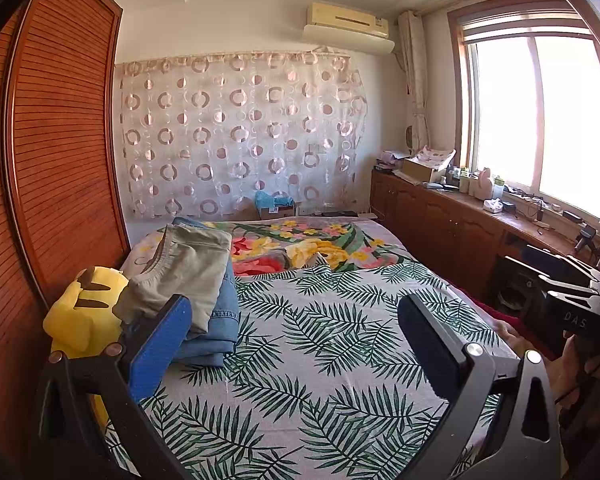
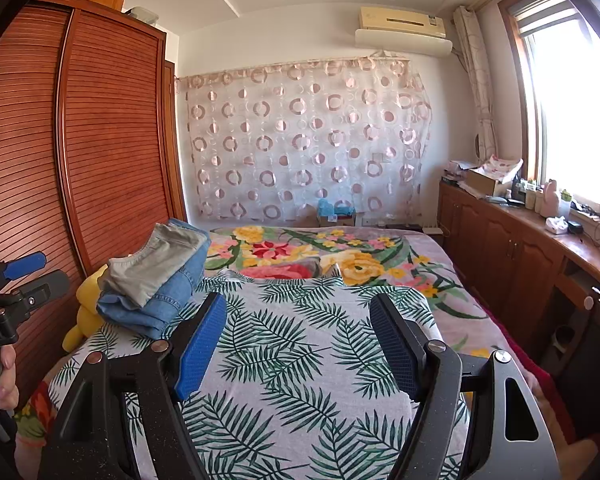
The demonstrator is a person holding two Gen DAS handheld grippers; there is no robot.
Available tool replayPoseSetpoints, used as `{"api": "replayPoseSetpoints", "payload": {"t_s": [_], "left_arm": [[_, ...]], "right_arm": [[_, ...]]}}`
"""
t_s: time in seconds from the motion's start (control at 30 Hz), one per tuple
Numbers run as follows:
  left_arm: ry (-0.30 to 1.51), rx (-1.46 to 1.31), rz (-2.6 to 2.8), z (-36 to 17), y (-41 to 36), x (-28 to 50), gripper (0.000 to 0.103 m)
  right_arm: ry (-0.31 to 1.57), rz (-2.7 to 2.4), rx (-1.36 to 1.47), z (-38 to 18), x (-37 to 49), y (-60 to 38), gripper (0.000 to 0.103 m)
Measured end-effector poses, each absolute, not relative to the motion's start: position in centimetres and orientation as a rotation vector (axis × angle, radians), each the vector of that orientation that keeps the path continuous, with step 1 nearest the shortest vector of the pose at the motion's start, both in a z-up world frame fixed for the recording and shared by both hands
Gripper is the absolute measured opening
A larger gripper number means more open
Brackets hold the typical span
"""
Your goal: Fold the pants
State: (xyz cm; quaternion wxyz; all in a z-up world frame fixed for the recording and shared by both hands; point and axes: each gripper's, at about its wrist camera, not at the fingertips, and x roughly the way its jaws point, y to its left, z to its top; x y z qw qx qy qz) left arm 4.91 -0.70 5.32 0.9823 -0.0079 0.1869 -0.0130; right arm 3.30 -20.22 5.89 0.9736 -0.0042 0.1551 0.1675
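While both grippers (image 1: 296,344) (image 2: 298,340) gape empty, folded pants (image 1: 196,272) partly hide yellow plush (image 1: 84,312).

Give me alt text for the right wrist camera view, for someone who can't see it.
An open, empty right gripper hovers over a bed with a palm-leaf sheet. A folded stack of grey pants on blue jeans sits at the bed's left edge beside a yellow plush toy and a wooden wardrobe; the left gripper shows at far left.
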Motion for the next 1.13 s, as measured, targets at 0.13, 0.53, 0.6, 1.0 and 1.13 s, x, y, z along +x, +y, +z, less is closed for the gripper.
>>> {"api": "replayPoseSetpoints", "payload": {"t_s": [0.13, 0.53, 0.6, 1.0, 1.13], "left_arm": [[0.377, -0.016, -0.026, 5.29, -0.72, 4.95, 0.103], [0.376, -0.015, -0.026, 5.31, -0.63, 4.92, 0.103], [0.376, -0.015, -0.025, 5.31, -0.71, 4.89, 0.103], [0.376, -0.015, -0.025, 5.30, -0.62, 4.89, 0.103], [0.376, -0.016, -0.026, 5.29, -0.71, 4.87, 0.103]], "right_arm": [[0.312, 0.337, -0.009, 5.89, 3.38, -20.22, 0.076], [0.312, 0.335, -0.005, 5.74, 3.25, -20.45, 0.076], [0.312, 0.335, -0.005, 5.73, 3.24, -20.45, 0.076], [0.313, 0.336, -0.002, 5.67, 3.37, -20.56, 0.076], [0.311, 0.336, -0.002, 5.70, 3.35, -20.60, 0.076]]}}
